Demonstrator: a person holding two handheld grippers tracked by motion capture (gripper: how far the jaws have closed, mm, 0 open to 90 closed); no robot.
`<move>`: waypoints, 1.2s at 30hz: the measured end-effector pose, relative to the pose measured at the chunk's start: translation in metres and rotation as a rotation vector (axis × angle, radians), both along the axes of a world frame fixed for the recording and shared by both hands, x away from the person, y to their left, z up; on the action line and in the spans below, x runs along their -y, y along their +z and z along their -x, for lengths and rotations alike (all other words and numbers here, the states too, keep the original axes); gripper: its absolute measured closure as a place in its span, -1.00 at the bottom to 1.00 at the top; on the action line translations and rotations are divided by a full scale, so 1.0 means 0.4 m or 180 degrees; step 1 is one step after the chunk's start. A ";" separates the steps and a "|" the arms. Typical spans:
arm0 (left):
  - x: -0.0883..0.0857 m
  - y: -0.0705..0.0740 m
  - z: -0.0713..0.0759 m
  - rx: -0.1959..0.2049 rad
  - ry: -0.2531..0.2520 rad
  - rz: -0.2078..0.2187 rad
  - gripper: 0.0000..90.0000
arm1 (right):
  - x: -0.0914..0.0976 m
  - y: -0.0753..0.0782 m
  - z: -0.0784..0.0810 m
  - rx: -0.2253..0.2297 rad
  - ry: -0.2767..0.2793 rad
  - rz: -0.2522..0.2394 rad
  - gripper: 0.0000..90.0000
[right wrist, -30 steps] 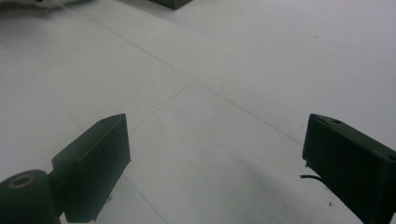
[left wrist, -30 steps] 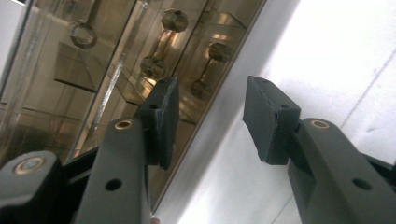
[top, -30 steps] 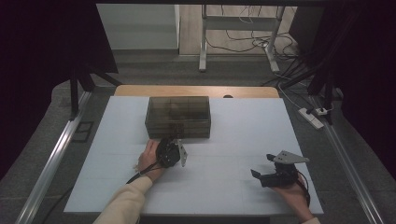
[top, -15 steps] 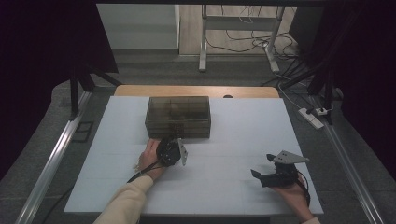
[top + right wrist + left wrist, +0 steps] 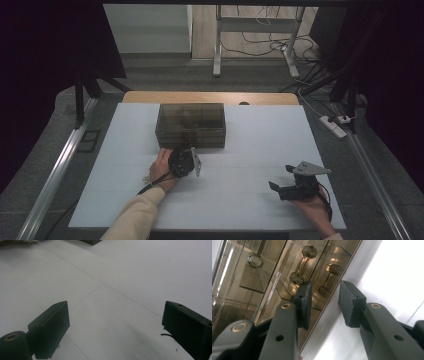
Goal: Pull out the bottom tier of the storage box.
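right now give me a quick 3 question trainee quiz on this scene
1. True or false: the left gripper is at the front of the smoked clear drawer box.
2. The right gripper stands: A) shut on a knob, B) open over the bare white table, C) inside the box.
3. Which small parts on the box front does the left gripper view show?

Key: 1 true. 2 B. 3 the faceted drawer knobs.

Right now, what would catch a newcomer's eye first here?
The smoky transparent plastic drawer box at the far middle of the white table. The left claw sits at its front, jaws just closing around a faceted drawer knob. The right claw rests open, near right.
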State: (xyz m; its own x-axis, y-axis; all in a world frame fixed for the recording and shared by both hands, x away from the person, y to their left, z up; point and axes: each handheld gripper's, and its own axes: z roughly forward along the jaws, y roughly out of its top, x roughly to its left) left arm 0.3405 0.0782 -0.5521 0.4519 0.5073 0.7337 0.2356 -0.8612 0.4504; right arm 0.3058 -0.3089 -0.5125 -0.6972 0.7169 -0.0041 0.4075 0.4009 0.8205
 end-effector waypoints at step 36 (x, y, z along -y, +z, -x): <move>0.015 -0.019 -0.018 0.0015 0.0064 -0.0140 0.53 | 0.000 0.001 0.001 0.0005 0.0006 -0.0005 -0.84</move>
State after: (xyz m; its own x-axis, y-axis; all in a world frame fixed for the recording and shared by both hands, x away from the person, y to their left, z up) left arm 0.3477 0.0723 -0.5596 0.4383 0.4835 0.7577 0.2510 -0.8753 0.4133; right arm 0.3053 -0.3088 -0.5121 -0.6986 0.7155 -0.0039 0.4055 0.4003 0.8218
